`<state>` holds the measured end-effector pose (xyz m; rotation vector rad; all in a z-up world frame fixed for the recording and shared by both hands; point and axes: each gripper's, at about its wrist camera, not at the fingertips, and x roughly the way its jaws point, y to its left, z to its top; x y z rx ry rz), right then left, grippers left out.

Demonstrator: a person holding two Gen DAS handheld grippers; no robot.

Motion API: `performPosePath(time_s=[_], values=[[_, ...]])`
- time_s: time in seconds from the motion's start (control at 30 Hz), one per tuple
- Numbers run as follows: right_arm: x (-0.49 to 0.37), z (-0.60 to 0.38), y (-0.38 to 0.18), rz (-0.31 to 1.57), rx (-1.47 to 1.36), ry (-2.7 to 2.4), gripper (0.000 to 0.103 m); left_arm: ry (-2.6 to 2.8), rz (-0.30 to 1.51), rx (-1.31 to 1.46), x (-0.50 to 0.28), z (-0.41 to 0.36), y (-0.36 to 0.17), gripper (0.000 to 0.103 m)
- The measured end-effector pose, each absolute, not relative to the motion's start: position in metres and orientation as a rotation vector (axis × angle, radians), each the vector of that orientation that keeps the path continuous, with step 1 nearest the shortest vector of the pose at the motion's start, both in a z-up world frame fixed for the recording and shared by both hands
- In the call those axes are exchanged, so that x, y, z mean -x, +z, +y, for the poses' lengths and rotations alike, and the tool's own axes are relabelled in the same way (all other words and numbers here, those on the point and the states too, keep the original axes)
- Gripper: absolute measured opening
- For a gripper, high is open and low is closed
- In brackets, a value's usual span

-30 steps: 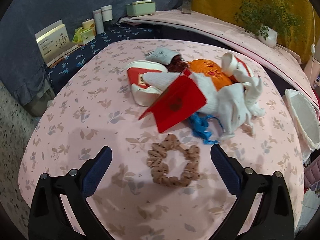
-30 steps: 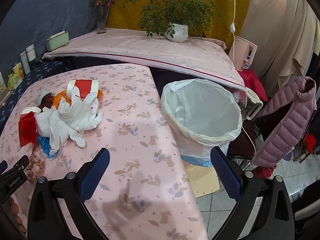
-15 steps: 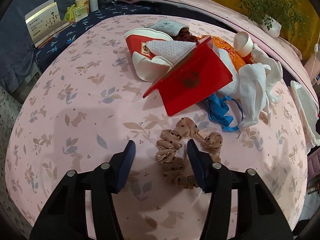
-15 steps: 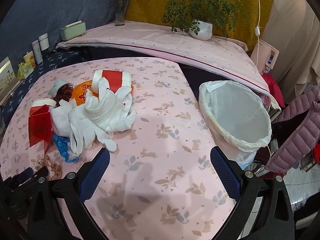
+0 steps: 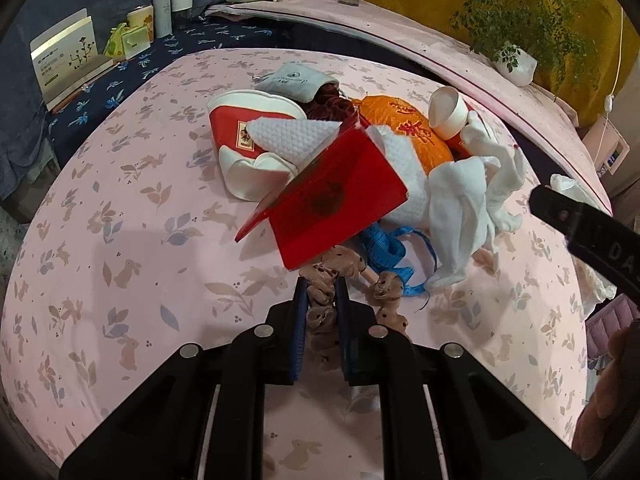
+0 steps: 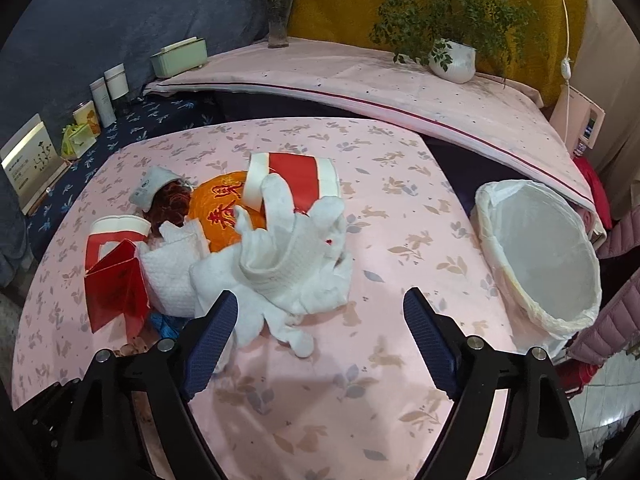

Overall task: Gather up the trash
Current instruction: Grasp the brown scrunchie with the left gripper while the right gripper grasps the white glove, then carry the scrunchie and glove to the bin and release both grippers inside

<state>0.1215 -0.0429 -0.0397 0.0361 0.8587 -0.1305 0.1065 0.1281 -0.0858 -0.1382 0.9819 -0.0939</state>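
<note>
A pile of trash lies on the pink table: a red folded card (image 5: 336,204), white gloves (image 5: 476,200), an orange pouch (image 5: 404,128), red-and-white paper cups (image 5: 248,136), a blue ribbon (image 5: 388,248) and a brown dotted scrunchie (image 5: 384,292). My left gripper (image 5: 321,292) is shut on the scrunchie's left side, low over the table. My right gripper (image 6: 320,312) is open and empty, just in front of the white gloves (image 6: 296,256). The bin lined with a white bag (image 6: 540,252) stands beside the table's right edge.
A second pink-covered surface (image 6: 360,84) runs behind, with a potted plant (image 6: 452,60), a vase (image 6: 278,28) and a green box (image 6: 180,56). Boxes and jars (image 5: 120,36) stand at the far left. A pink jacket (image 6: 612,320) hangs right of the bin.
My left gripper has moved down onto the scrunchie and closed on it. My right gripper has swung left from the bin toward the gloves, still open.
</note>
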Motion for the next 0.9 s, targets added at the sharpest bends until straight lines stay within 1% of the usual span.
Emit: performPosePath(time_s=[0.03, 0.1, 0.13, 0.17, 0.2, 0.23, 0.3, 0.33, 0.37, 0.4, 0.5, 0.9], values=[[-0.126, -0.040, -0.041, 0.858, -0.038, -0.120, 0.078, -0.096, 0.976, 0.140, -0.107, 0.128, -0.084, 0.013], [-0.133, -0.035, -0.043, 0.864, -0.038, -0.106, 0.071, -0.101, 0.968, 0.145, -0.110, 0.127, -0.079, 0.013], [-0.138, -0.034, -0.045, 0.866, -0.038, -0.101, 0.069, -0.103, 0.965, 0.148, -0.111, 0.127, -0.078, 0.013], [-0.141, -0.032, -0.047, 0.870, -0.034, -0.099, 0.064, -0.106, 0.962, 0.149, -0.112, 0.126, -0.077, 0.013], [-0.145, -0.031, -0.049, 0.879, -0.026, -0.104, 0.057, -0.107, 0.960, 0.149, -0.113, 0.126, -0.076, 0.013], [-0.148, -0.031, -0.052, 0.887, -0.020, -0.108, 0.052, -0.110, 0.958, 0.149, -0.114, 0.125, -0.075, 0.013], [-0.152, -0.033, -0.057, 0.900, -0.032, -0.105, 0.033, -0.114, 0.953, 0.147, -0.116, 0.123, -0.072, 0.013], [-0.153, -0.035, -0.059, 0.909, -0.043, -0.102, 0.027, -0.116, 0.950, 0.146, -0.116, 0.122, -0.071, 0.013], [-0.153, -0.037, -0.061, 0.917, -0.054, -0.099, 0.015, -0.119, 0.946, 0.146, -0.117, 0.121, -0.069, 0.013], [-0.152, -0.040, -0.062, 0.920, -0.066, -0.097, 0.011, -0.122, 0.943, 0.145, -0.116, 0.120, -0.068, 0.013], [-0.145, -0.050, -0.061, 0.920, -0.085, -0.099, 0.008, -0.131, 0.933, 0.139, -0.115, 0.114, -0.063, 0.013], [-0.092, -0.104, -0.040, 0.872, -0.150, -0.151, 0.007, -0.233, 0.877, 0.113, -0.106, 0.062, -0.028, 0.013]])
